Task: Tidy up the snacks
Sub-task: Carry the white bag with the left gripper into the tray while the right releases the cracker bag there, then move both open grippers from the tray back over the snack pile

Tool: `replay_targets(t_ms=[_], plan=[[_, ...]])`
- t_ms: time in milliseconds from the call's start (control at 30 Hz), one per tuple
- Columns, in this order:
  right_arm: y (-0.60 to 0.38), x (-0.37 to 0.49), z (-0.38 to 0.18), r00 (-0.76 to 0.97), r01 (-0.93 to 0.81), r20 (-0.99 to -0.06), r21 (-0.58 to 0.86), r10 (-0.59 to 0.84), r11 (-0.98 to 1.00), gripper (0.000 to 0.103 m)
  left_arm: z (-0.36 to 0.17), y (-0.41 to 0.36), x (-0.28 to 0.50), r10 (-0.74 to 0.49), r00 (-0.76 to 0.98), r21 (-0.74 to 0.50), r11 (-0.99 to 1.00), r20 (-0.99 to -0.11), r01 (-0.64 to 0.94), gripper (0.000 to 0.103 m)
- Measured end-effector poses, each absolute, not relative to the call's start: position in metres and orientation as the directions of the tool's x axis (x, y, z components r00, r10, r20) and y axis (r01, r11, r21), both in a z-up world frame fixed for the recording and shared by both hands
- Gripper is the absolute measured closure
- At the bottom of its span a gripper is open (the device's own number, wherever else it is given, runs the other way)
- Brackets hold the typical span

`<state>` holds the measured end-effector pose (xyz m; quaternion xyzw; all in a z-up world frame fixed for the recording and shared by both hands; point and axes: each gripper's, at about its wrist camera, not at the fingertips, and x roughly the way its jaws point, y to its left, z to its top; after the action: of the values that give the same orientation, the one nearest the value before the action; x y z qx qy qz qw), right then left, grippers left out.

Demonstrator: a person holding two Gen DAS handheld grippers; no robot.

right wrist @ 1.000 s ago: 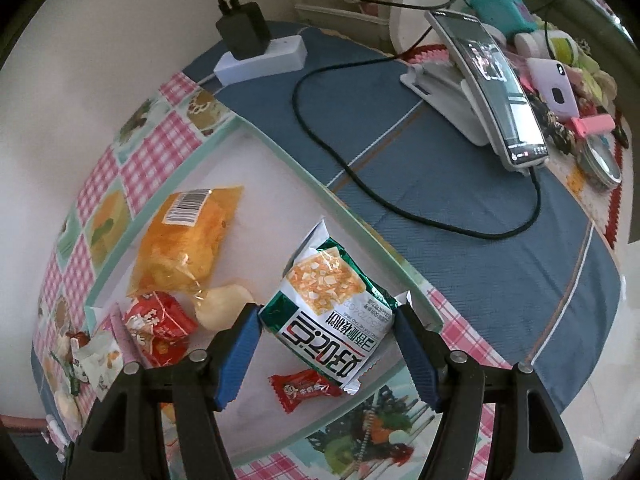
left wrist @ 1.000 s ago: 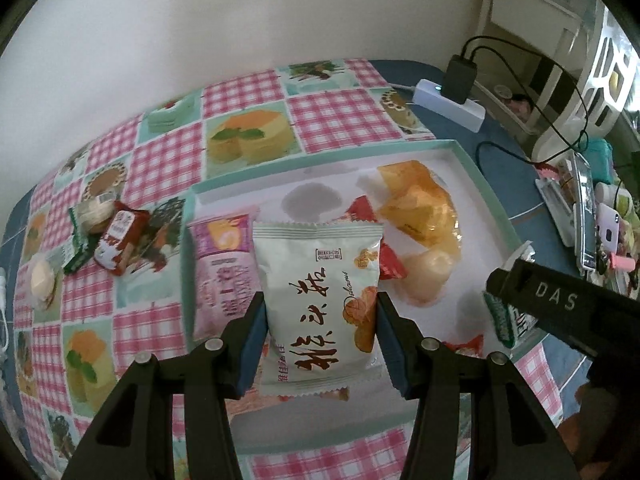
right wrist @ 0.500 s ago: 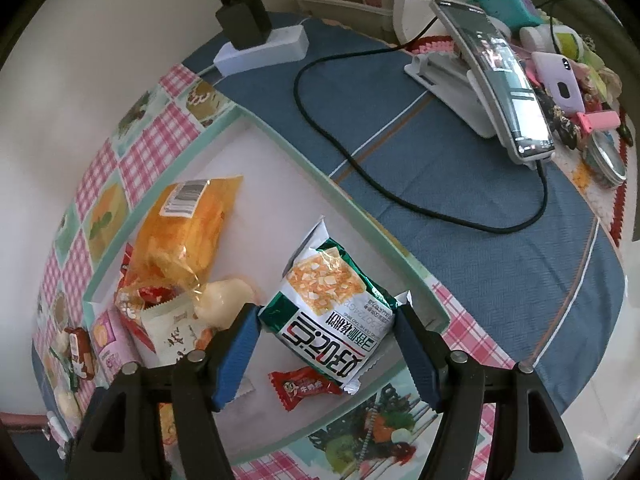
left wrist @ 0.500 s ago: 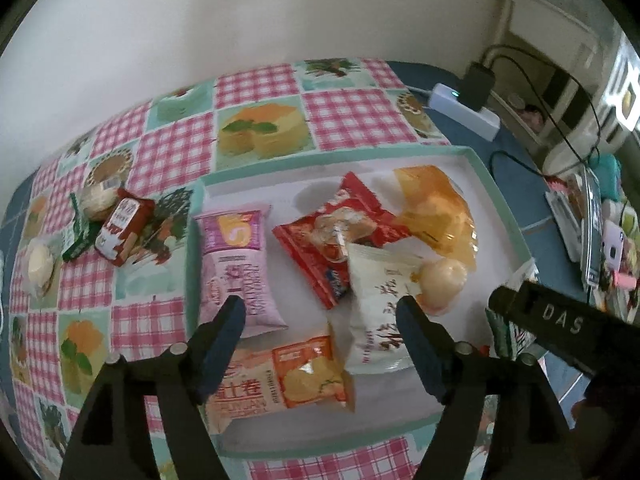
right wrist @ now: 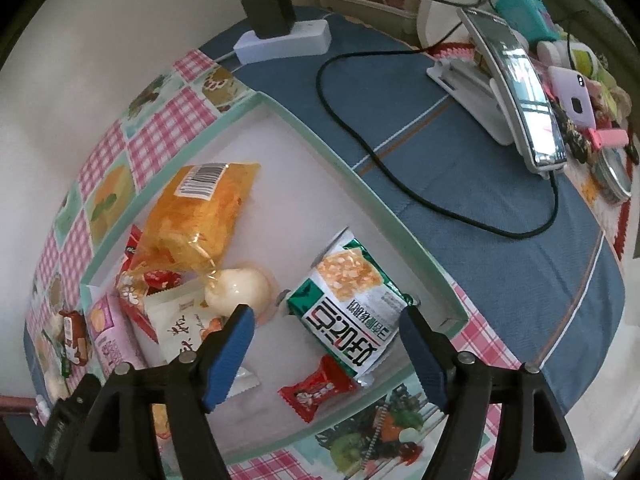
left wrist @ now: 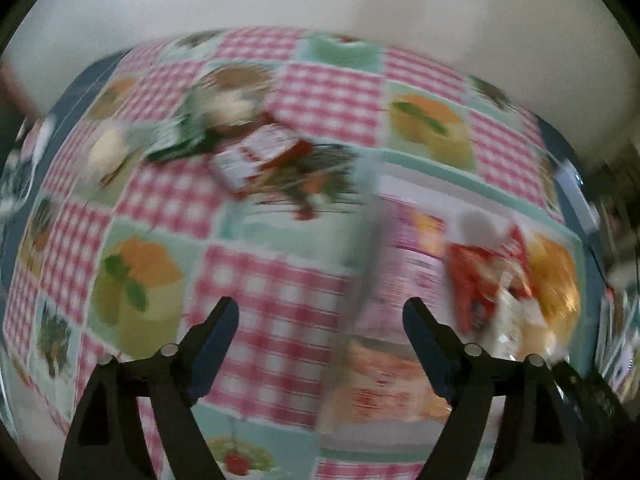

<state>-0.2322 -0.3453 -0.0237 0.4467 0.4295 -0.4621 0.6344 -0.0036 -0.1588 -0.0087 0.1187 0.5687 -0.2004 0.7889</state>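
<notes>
A white tray with a teal rim (right wrist: 352, 168) holds several snack packs: an orange bag (right wrist: 200, 216), a green and white pack (right wrist: 352, 304), a white pack with brown script (right wrist: 180, 320), a small red candy (right wrist: 316, 390). My right gripper (right wrist: 326, 356) is open above the tray's near part, its fingers either side of the green and white pack. My left gripper (left wrist: 320, 344) is open and empty over the checked tablecloth (left wrist: 272, 320), left of the tray (left wrist: 472, 188). The left wrist view is blurred. Loose snacks lie on the cloth, among them a red and white pack (left wrist: 256, 152).
A white power strip with a black charger (right wrist: 280, 36) and a black cable (right wrist: 400, 172) lie on the blue cloth behind the tray. A phone on a stand (right wrist: 516, 92) and small clutter stand at the far right. A pale wall runs behind the table.
My left gripper let go of the white pack into the tray, opened, and swung left towards the loose snacks on the cloth. My right gripper stays open over the green and white pack.
</notes>
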Motion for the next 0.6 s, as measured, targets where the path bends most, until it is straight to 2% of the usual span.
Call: replay_targets(t_ms=[133,267,300,333,367,600], plan=[[-0.34,-0.224,-0.016,0.201,0.967,-0.949,0.153,-0.242,0.203,0.015,-0.02,-0.135,0.018,-0.123,0.231,-0.035,0.935,-0.965,0.353,0.017],[-0.331,-0.211,-0.01,0.209,0.959,-0.94,0.142,-0.271,0.246,0.004,-0.028,-0.118,0.031,-0.127,0.179,-0.07,0.953,-0.976,0.294,0.016],[-0.329,-0.208,-0.009,0.212,0.956,-0.938,0.141,-0.276,0.256,0.003,-0.028,-0.114,0.034,-0.129,0.18,-0.075,0.957,-0.975,0.281,0.015],[-0.327,-0.205,-0.007,0.219,0.952,-0.934,0.141,-0.281,0.272,0.001,-0.026,-0.11,0.036,-0.131,0.186,-0.077,0.96,-0.974,0.27,0.009],[-0.325,-0.202,-0.006,0.225,0.948,-0.932,0.143,-0.284,0.284,0.001,-0.025,-0.107,0.038,-0.132,0.194,-0.078,0.962,-0.972,0.262,0.005],[-0.302,-0.175,0.008,0.283,0.909,-0.908,0.15,-0.31,0.388,0.0,-0.018,-0.083,0.055,-0.144,0.219,-0.101,0.976,-0.965,0.193,0.005]])
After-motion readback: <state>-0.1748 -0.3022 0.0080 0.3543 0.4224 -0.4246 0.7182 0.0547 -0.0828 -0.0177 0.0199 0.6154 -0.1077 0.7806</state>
